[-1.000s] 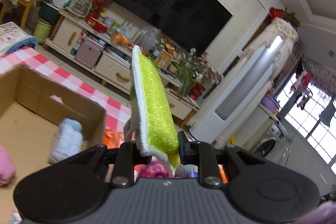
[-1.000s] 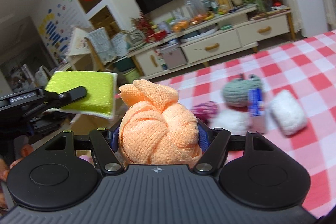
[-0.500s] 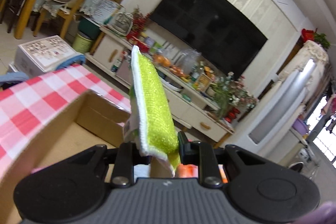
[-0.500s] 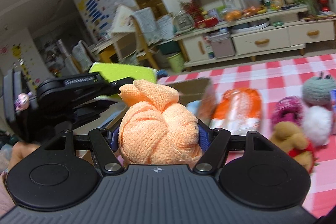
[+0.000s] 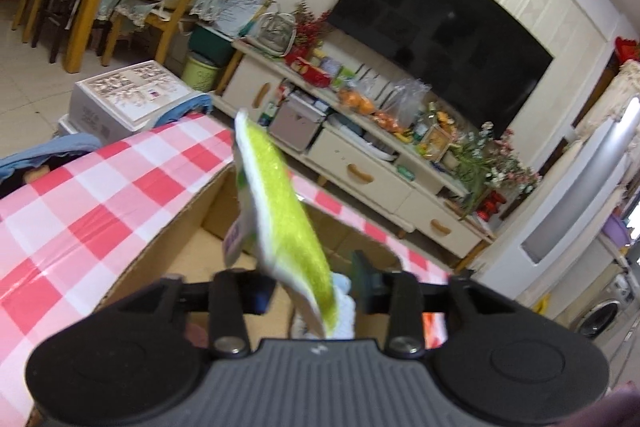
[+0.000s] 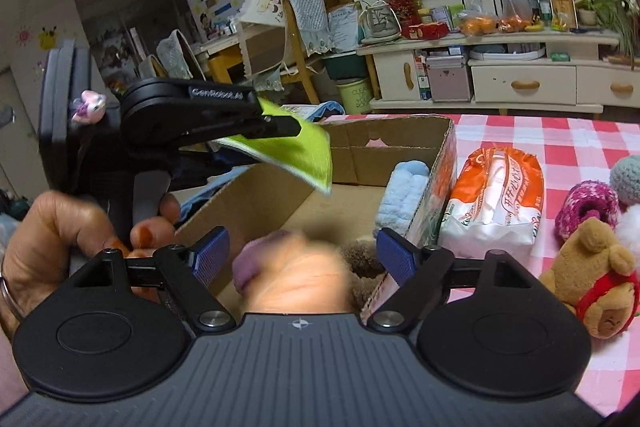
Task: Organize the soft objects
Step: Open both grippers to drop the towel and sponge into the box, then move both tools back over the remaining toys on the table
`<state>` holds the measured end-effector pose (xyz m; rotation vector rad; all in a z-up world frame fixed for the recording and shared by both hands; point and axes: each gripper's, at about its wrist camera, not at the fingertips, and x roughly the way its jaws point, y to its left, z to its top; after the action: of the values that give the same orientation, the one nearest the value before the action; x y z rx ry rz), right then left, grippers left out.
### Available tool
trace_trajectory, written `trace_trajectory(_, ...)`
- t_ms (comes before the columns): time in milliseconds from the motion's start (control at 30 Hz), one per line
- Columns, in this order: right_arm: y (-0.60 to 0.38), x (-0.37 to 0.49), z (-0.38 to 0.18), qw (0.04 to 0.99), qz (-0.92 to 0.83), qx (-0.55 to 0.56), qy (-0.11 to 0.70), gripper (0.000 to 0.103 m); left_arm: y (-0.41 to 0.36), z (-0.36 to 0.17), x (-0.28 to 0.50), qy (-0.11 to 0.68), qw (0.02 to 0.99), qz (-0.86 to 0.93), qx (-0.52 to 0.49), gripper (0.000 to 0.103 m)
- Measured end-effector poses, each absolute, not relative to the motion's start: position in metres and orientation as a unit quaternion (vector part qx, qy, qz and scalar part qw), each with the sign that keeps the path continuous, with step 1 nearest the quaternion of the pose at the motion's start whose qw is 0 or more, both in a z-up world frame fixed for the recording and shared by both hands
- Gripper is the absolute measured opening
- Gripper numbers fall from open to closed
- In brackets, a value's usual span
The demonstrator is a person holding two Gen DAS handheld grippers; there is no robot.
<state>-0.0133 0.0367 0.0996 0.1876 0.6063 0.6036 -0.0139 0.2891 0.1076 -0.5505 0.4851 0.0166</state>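
My left gripper (image 5: 310,287) is open over the cardboard box (image 5: 172,243); the green-and-white sponge (image 5: 280,219) is blurred and tilting loose between its fingers. In the right wrist view the sponge (image 6: 296,151) slips from the left gripper (image 6: 280,123) above the box (image 6: 400,135). My right gripper (image 6: 304,259) is open over the box; the orange knitted ball (image 6: 304,279) is a blur dropping between its blue pads (image 6: 394,255). A light blue cloth (image 6: 404,191) and a brown plush (image 6: 360,259) lie in the box.
On the red-checked tablecloth (image 6: 560,143) right of the box lie an orange tissue pack (image 6: 496,199), a pink knitted ball (image 6: 588,207), a grey-green ball (image 6: 628,179) and a brown teddy bear (image 6: 592,275). A TV cabinet (image 5: 360,171) stands behind.
Both grippers have opened over the box. The sponge is falling from the left one and the orange knitted ball from the right one.
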Motion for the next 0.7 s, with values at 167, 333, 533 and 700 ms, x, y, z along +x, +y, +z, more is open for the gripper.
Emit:
trace_trajectory(167, 0.017, -0.020, 0.103, 0.915, 0.275, 0.102, 0.279, 0.103, 0.283, 0.114, -0.019, 0.225, 0.943, 0.029, -0.244, 0.084)
trace_trajectory(333, -0.003, -0.019, 0.100, 0.923, 0.246, 0.119, 0.270, 0.103, 0.275, 0.119, -0.021, 0.220, 0.949, 0.029, -0.226, 0.091)
trace_trajectory(533, -0.013, -0.014, 0.092, 0.927, 0.222, 0.130, 0.272, 0.103, 0.265, 0.120, -0.021, 0.223, 0.951, 0.028, -0.211, 0.100)
trace_trajectory(700, -0.015, -0.020, 0.091, 0.933, 0.207, 0.124, 0.267, 0.103, 0.257, 0.121, -0.021, 0.224, 0.953, 0.027, -0.204, 0.102)
